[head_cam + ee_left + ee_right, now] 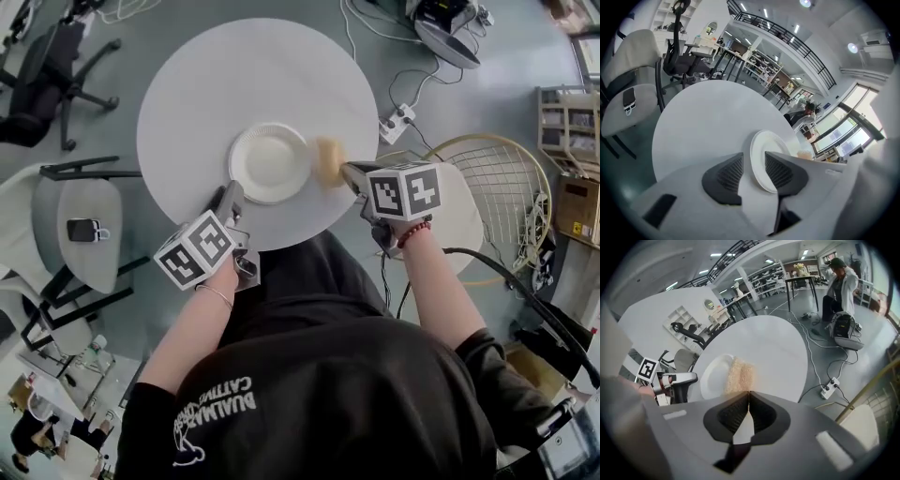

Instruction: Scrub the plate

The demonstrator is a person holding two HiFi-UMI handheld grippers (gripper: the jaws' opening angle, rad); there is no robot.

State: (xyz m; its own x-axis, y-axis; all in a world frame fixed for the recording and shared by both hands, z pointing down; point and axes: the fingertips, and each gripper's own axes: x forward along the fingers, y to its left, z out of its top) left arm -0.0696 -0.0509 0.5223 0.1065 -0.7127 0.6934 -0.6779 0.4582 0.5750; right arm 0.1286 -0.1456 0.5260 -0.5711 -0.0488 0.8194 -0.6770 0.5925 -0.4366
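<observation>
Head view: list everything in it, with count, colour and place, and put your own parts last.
table: one, white, round, centre
plate: one, white, near side of the table
sponge: one, tan, at the plate's right rim
office chair: one, black, upper left
side chair: one, pale seat, left of the table
device: one, dark, perhaps a phone, on that seat
power strip: one, white, on the floor to the right
wire chair: one, cream, far right
left claw: grey, open at the plate's near-left rim
right claw: grey, shut on the sponge

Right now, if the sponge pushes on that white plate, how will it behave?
The plate looks like thin fluted paper, so probably light and bendy. On the smooth table, with the left gripper open, it would likely slide.
</observation>
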